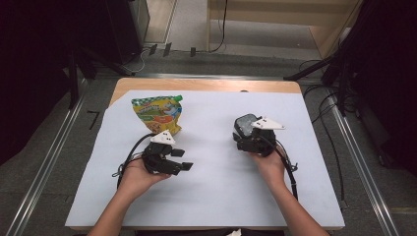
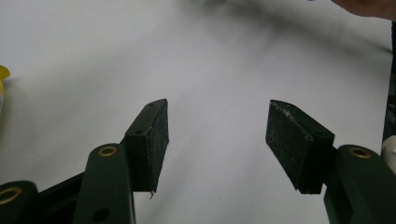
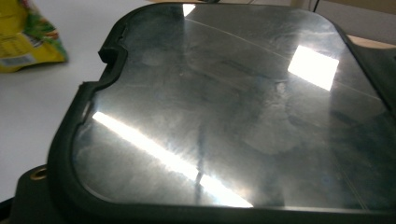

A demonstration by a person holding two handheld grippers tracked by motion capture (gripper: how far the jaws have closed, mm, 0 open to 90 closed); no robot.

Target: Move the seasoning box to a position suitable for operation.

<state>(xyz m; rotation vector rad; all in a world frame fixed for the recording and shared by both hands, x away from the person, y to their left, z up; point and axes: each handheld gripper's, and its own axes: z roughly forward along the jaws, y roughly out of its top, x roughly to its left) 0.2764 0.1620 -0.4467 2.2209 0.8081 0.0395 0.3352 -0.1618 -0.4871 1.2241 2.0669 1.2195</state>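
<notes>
Glossy black fills most of the right gripper view — a flat, dark-rimmed tray (image 3: 233, 112) with a shiny, scratched face that mirrors ceiling lights, lying across that gripper's own jaws so close that the pads themselves are hidden; whether they pinch it cannot be told from there. From the high view the same tray (image 1: 244, 124) is a small dark shape at the front of the right gripper (image 1: 248, 132), raised at the tip of the tool above the white sheet (image 1: 216, 196) that covers the table, and it appears to be carried by that gripper.

Over on the left side, the left gripper (image 1: 183, 160) rests low on the sheet in the person's left hand (image 1: 135, 179), pointing toward the middle of the table. Its own view shows what the high view cannot — the two black pads (image 2: 292, 142) stand spread well apart with nothing but bare white sheet between them.

Behind the left gripper a yellow-and-green snack pouch (image 1: 158, 114) lies on the sheet; the right gripper view catches a corner of the pouch (image 3: 25, 39) at its upper left, well apart from the tray.
</notes>
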